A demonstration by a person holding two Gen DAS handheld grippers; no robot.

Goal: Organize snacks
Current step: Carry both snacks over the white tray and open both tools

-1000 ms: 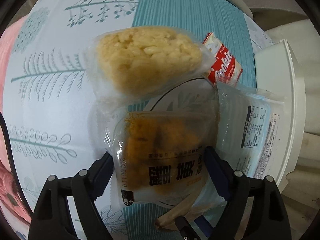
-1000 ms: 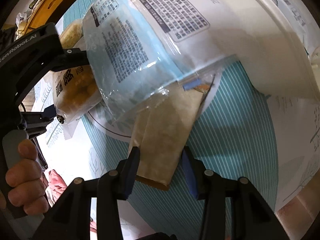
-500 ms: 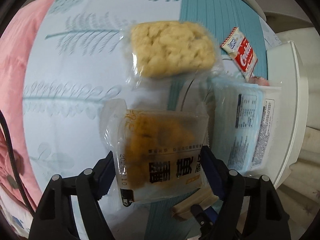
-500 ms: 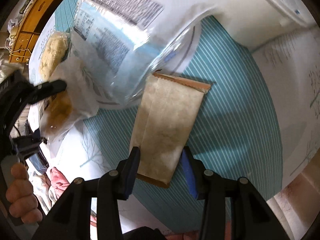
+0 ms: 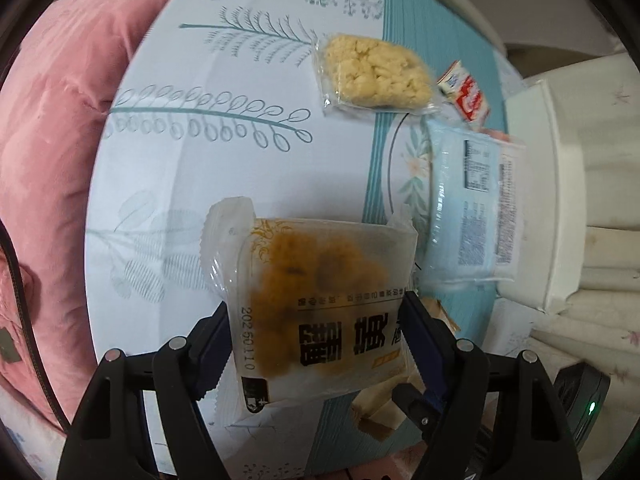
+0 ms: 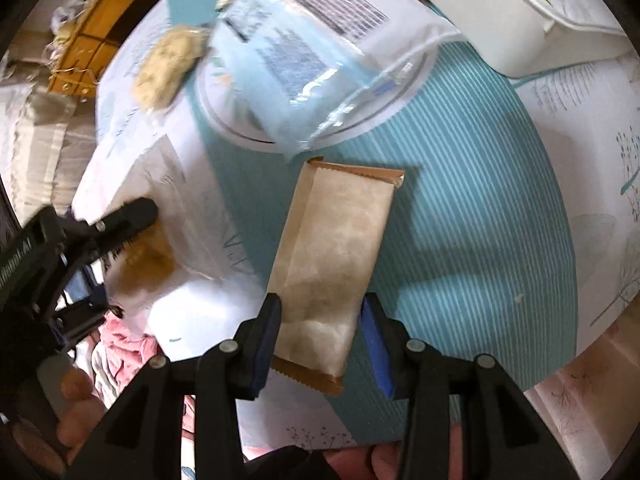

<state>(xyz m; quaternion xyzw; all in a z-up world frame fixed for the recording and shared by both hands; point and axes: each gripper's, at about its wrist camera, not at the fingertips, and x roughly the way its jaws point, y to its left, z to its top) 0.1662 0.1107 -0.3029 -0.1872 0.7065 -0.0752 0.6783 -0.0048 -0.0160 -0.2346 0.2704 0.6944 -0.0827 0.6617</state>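
My left gripper (image 5: 316, 332) is shut on a clear packet of brown snack (image 5: 320, 300) with black print, held above the cloth-covered table (image 5: 200, 160). My right gripper (image 6: 320, 328) is shut on a tan paper-look snack bar (image 6: 332, 260), also lifted. On the table lie a pale yellow puffed cake in clear wrap (image 5: 376, 74), a small red and white cookie packet (image 5: 466, 96) and a light blue bag with printed labels (image 5: 472, 204). The blue bag (image 6: 312, 52) and the yellow cake (image 6: 168, 64) also show in the right wrist view, with the left gripper (image 6: 120, 232) at the left.
A white box (image 5: 560, 184) stands at the table's right edge, partly under the blue bag. A pink cushion (image 5: 48, 160) lies left of the table. A yellow wooden shelf (image 6: 100, 12) is behind. The table has a teal striped band (image 6: 480, 200).
Both grippers have lifted and pulled back with their packets. The brown packet came off the yellow cake and the tan bar slid out from under the blue bag.
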